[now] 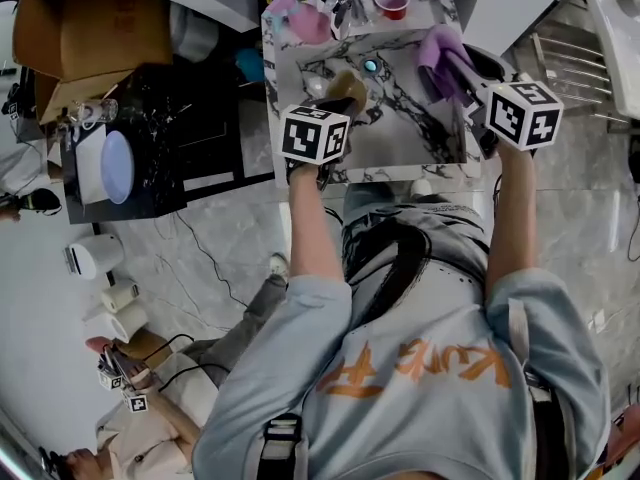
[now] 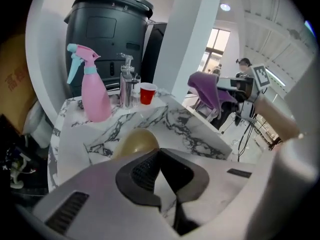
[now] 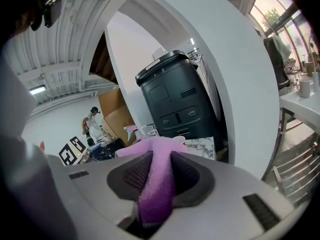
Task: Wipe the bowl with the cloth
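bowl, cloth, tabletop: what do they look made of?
bowl: smooth gold-olive surface with a dull sheen. Metal or coated plastic, can't tell which.
cloth: soft purple fabric with a fuzzy nap, bunching into folds. Likely microfibre.
tabletop: white with dark veins, glossy. Marble or a marble-look surface.

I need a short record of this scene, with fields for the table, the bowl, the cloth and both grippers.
table: marble table
left gripper: shut, tips at the gold bowl; hold on it unclear
right gripper: shut on the purple cloth, apart from the bowl
also on table: pink spray bottle, red cup
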Motion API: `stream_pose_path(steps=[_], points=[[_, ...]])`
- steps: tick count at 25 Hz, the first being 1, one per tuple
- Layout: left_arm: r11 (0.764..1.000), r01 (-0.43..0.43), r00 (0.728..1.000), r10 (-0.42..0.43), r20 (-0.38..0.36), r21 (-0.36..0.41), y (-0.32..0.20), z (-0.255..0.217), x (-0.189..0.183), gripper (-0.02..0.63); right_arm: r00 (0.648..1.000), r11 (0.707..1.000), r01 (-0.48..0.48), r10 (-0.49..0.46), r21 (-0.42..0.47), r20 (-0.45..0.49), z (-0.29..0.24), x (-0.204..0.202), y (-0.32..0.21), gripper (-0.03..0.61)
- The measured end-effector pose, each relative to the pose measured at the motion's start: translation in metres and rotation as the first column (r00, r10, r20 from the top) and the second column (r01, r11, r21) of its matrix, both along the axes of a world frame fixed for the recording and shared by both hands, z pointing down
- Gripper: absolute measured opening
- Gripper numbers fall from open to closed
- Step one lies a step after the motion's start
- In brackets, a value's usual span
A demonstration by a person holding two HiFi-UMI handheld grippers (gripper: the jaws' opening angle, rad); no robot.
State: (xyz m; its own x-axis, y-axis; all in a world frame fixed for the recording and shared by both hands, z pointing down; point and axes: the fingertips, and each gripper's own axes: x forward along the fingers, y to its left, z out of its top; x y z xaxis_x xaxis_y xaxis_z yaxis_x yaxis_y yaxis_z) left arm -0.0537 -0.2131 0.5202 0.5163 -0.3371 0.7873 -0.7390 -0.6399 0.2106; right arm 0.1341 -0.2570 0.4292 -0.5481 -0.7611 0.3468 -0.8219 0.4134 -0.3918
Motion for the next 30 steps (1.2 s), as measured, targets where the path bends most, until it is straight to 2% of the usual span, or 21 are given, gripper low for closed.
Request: stream_pose_path(steps=[5, 9, 17, 21, 26, 30], points=[[0.998, -0.028, 0.994, 0.033, 0.101, -0.052, -0.005, 0.033, -0.006, 0.026, 1.000, 0.999, -0.022, 0.022, -0.022, -0.006, 0.005, 0.002, -0.005, 0.124], [0.994, -0.046, 0.979, 0.064, 0.192, -0.095, -0.006, 0.065, -0.014, 0.026, 0.999, 0.998, -0.044, 0.043, -0.048, -0.018, 0.014, 0.004, -0.005, 0.124], [0.986, -0.086, 0.949, 0.123, 0.289, -0.140, -0.013, 0.106, -0.024, 0.028, 0.996, 0.995, -0.066, 0.061, -0.077, -0.060, 0.025, -0.001, -0.011, 0.124], [0.981, -0.100, 0.944, 0.147, 0.297, -0.168, -0.011, 0.120, -0.025, 0.028, 0.994, 0.996, -0.040, 0.032, -0.074, -0.105, 0.026, -0.014, -0.014, 0.124], [0.971, -0.130, 0.940, 0.184, 0.286, -0.200, -0.004, 0.130, -0.019, 0.028, 0.994, 0.998, -0.014, 0.006, -0.066, -0.111, 0.023, -0.026, -0.016, 0.124], [0.970, -0.126, 0.945, 0.181, 0.272, -0.206, -0.003, 0.128, -0.017, 0.029, 0.994, 0.998, -0.010, 0.003, -0.060, -0.108, 0.020, -0.028, -0.013, 0.124]])
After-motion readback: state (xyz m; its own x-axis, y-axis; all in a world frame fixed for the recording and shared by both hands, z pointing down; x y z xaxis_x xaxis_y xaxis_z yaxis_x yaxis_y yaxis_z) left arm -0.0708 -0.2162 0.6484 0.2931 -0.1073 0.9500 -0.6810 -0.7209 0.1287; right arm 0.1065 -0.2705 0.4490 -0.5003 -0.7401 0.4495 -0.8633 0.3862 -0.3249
